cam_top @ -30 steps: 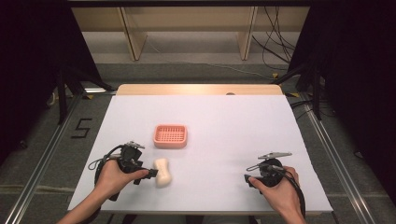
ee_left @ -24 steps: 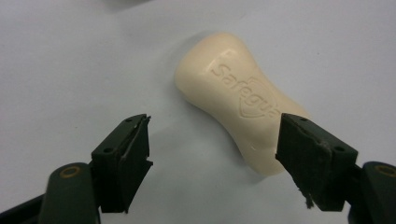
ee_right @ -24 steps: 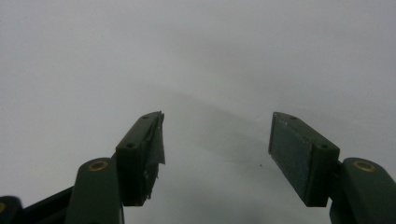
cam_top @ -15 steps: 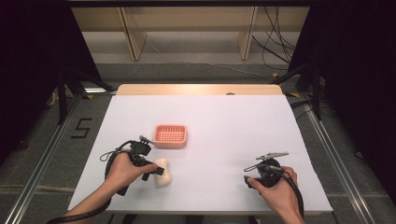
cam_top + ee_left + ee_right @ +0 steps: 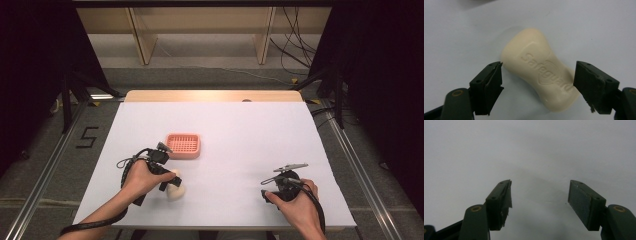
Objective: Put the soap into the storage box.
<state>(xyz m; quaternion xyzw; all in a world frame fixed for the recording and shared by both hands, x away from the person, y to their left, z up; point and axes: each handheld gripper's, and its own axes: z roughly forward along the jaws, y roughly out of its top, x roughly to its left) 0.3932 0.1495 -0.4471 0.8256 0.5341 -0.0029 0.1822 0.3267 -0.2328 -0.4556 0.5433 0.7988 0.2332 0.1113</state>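
While your left gripper (image 5: 537,77) is straddling the soap bar (image 5: 541,75), its jaws have just been opening wider, with the pads apparently just clear of it. You are lining up a grasp; the soap is lying on the table (image 5: 250,130), at five o'clock from the pink soap dish (image 5: 183,145). Your right gripper (image 5: 540,200) is idling open, empty.

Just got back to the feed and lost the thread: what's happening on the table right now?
A person at the table holds a tool in each hand. The left tool is at a cream soap bar lying on the white table, its jaws either side of the bar and just opened wider; whether the pads touch it is hard to tell. A pink soap dish sits just beyond, apart from the bar. The right tool rests open over bare table, nothing between its jaws.
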